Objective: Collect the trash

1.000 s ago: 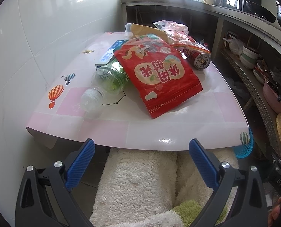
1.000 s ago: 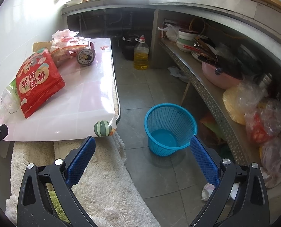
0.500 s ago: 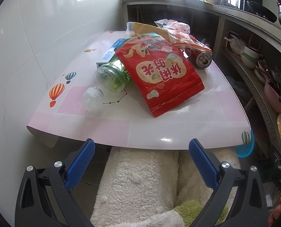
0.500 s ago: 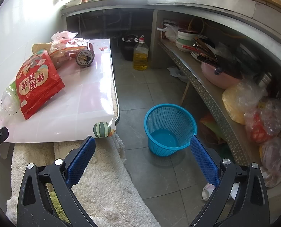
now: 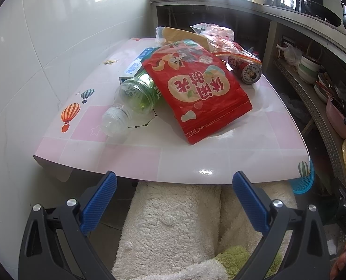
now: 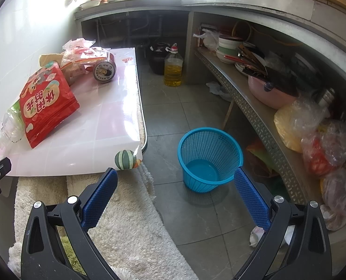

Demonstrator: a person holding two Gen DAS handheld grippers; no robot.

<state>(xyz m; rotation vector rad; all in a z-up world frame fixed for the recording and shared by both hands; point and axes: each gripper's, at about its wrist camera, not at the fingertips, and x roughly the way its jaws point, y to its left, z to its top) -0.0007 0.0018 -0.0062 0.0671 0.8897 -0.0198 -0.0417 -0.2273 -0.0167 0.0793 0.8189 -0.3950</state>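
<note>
Nearest to us, our left gripper (image 5: 174, 186) hangs with its jaws spread wide and nothing between them, over a cream shaggy rug (image 5: 173, 221), just short of the table's near edge. Our right gripper (image 6: 175, 185) is likewise wide apart and empty, above the rug's edge and the grey floor tiles.

Beyond the left gripper, the pink and white table (image 5: 131, 156) carries the trash. At 12 o'clock a red snack bag (image 5: 196, 91) lies flat, its left edge resting over a clear plastic bottle (image 5: 131, 100) that lies on its side at 11 o'clock, cap end toward us. Behind the bottle a blue and white box (image 5: 138, 64) pokes out. Farther back at 1 o'clock a drink can (image 5: 248, 70) lies on its side, touching a heap of crumpled plastic wrappers (image 5: 214, 37) and brown paper.

From the right gripper, a blue mesh basket (image 6: 210, 156) stands upright on the floor at 1 o'clock, well apart from the table. Farther off, a yellow oil jug (image 6: 173, 68) stands by the counter.
</note>
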